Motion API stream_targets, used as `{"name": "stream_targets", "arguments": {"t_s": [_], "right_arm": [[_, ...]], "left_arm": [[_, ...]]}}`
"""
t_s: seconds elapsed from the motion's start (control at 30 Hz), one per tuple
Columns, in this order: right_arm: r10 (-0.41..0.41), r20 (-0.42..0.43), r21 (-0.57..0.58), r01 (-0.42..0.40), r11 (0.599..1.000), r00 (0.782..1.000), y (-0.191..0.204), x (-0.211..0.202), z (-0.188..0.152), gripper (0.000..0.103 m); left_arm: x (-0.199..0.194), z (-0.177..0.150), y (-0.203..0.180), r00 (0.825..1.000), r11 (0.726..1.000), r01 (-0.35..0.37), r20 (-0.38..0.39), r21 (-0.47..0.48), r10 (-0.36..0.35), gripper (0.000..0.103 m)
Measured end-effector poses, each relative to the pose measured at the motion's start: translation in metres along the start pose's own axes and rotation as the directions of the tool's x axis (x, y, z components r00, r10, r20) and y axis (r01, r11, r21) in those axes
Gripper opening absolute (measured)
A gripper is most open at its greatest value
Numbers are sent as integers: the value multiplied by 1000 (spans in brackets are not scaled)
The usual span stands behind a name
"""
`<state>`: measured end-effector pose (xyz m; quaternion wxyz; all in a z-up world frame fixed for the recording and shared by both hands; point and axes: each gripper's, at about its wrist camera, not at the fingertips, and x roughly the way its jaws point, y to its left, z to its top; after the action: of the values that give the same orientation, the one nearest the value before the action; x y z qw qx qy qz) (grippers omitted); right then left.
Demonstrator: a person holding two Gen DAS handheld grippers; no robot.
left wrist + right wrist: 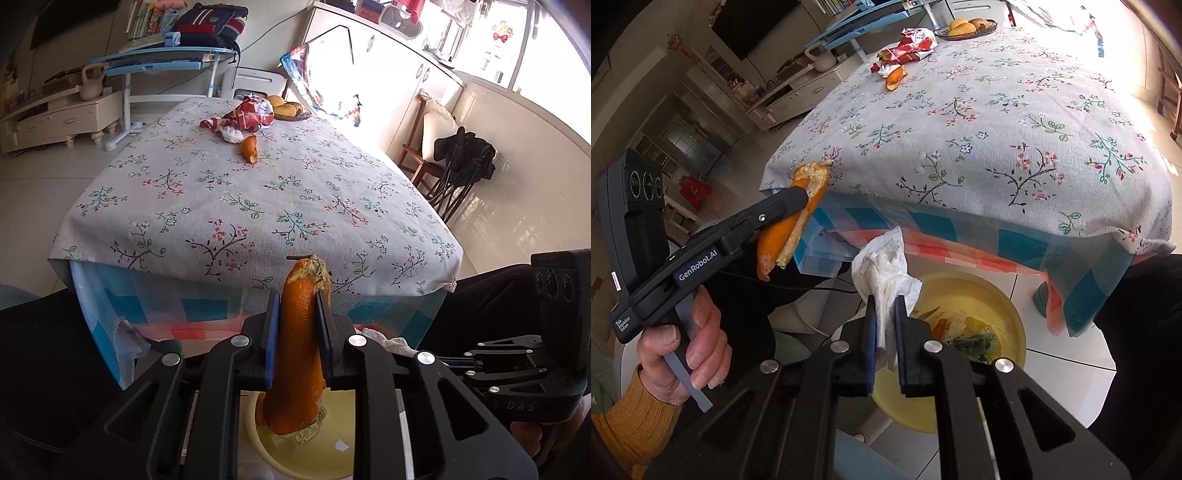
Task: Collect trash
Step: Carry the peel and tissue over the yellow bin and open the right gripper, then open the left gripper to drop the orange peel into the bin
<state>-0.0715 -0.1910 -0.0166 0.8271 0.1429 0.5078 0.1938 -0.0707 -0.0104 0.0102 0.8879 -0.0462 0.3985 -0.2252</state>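
My left gripper is shut on a long orange peel and holds it over a yellow basin on the floor. It also shows in the right wrist view with the peel. My right gripper is shut on a crumpled white tissue above the yellow basin, which holds scraps. On the floral-cloth table, far end, lie another orange peel, a red wrapper and a white tissue.
A dish of buns stands at the table's far end. A wooden chair with dark clothes is to the right. A blue desk and a low cabinet stand behind.
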Motion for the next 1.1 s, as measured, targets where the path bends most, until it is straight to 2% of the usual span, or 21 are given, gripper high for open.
{"name": "stream_targets", "arguments": {"t_s": [0.1,0.17,0.3,0.5,0.6,0.77,0.83,0.9,1.1], "right_arm": [[43,0,38,-43,998,999,-3,-1,-2,10],[109,10,96,-110,989,994,-11,-3,-3,10],[235,39,199,-238,951,971,-25,-8,-7,12],[316,96,253,-331,909,944,-29,-15,-10,13],[273,94,235,-287,929,958,-23,-19,-12,13],[134,42,135,-138,981,990,-6,-17,-16,19],[90,29,108,-93,990,996,-2,-15,-16,29],[59,10,109,-60,992,998,-6,-10,-18,53],[62,39,149,-67,987,997,-17,-14,-18,56]], "left_arm": [[-2,-1,3,1000,1000,1,0,-9,-1,18],[-3,-2,5,1000,1000,3,2,-16,-3,18],[-4,-2,6,1000,1000,8,1,-16,-8,18],[-7,-6,2,1000,1000,16,-4,8,-16,18],[-8,-8,0,1000,1000,22,-9,21,-22,18],[-7,-10,-5,999,999,27,-22,47,-26,18],[-5,-11,-7,999,998,27,-28,55,-25,18],[-4,-12,-8,999,998,27,-33,59,-25,18],[-2,-13,-10,999,997,29,-43,66,-27,18]]}}
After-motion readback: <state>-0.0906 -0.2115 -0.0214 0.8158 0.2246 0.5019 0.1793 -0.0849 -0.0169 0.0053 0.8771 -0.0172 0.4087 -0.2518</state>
